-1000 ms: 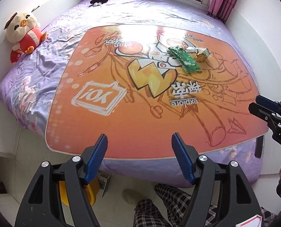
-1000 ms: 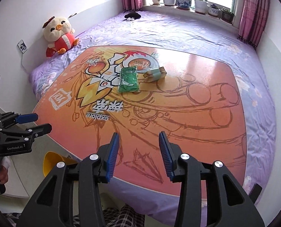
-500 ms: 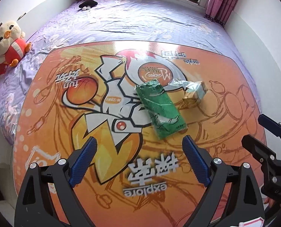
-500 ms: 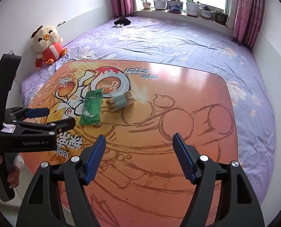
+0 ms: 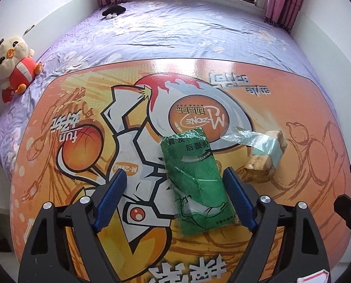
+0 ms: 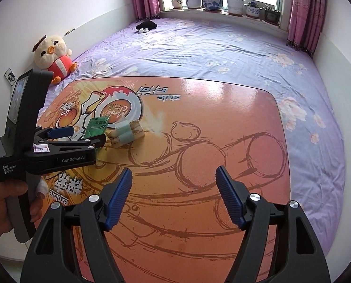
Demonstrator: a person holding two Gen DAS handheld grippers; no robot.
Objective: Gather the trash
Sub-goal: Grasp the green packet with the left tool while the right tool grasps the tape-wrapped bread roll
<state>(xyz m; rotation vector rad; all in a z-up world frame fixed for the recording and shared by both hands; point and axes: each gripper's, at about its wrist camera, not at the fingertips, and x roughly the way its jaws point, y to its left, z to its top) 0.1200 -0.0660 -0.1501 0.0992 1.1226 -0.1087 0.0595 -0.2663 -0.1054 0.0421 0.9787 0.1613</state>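
Orange printed table (image 6: 222, 122) sits on a bed (image 6: 222, 47) with a purple floral sheet. The table's far and right edges are bordered by open sheet; white walls close in on both sides. The right half of the table is bare print.

Green wrapper (image 5: 195, 181) lies flat on the table, Chinese characters printed on it. Just to its right, apart from it, a bundle of tan pieces banded in pale green (image 5: 265, 155), with a clear plastic strip (image 5: 239, 135) trailing off it.

Left gripper (image 5: 175, 195): jaws closing, still wide, the green wrapper between them, pads not pressing on it. Its body reads "GenRobot.AI" and "Data Acquisition System"; a hand (image 6: 5, 202) holds the grip.

Right gripper (image 6: 173, 198): jaws wide, nothing between them, over bare table.

Table print reads "M-ZONE", "fun", "style", "explore". Plush chick (image 6: 53, 55) on the bed by the left wall; potted plants (image 6: 213, 1) on the windowsill.
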